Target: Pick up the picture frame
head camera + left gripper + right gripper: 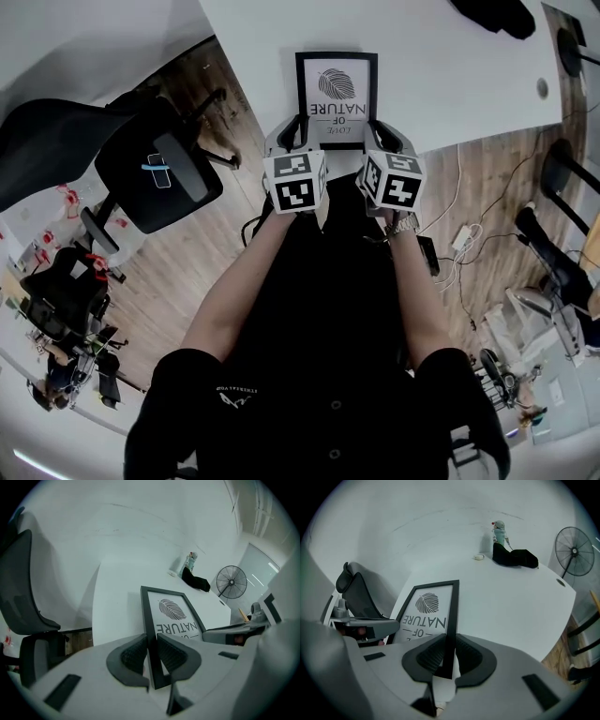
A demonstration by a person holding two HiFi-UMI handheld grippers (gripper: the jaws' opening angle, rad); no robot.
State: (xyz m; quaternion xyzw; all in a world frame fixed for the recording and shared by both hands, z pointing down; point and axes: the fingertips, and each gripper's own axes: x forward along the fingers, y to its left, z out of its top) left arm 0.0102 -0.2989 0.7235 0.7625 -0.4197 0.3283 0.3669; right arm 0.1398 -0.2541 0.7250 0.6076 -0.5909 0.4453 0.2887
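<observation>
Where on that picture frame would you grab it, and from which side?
By its two thin black side rails near the close corners, coming from the table edge. The picture frame sits at that edge, so the left gripper and right gripper each fit fingers around a rail.

A white table [450, 84] bears a picture frame [337, 98] and black cloth [497, 14].

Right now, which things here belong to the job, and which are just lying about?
In the job:
picture frame
left gripper and right gripper, each clamped on one side edge of it
white table under it

Lying about:
black cloth
bottle
standing fan
office chair
</observation>
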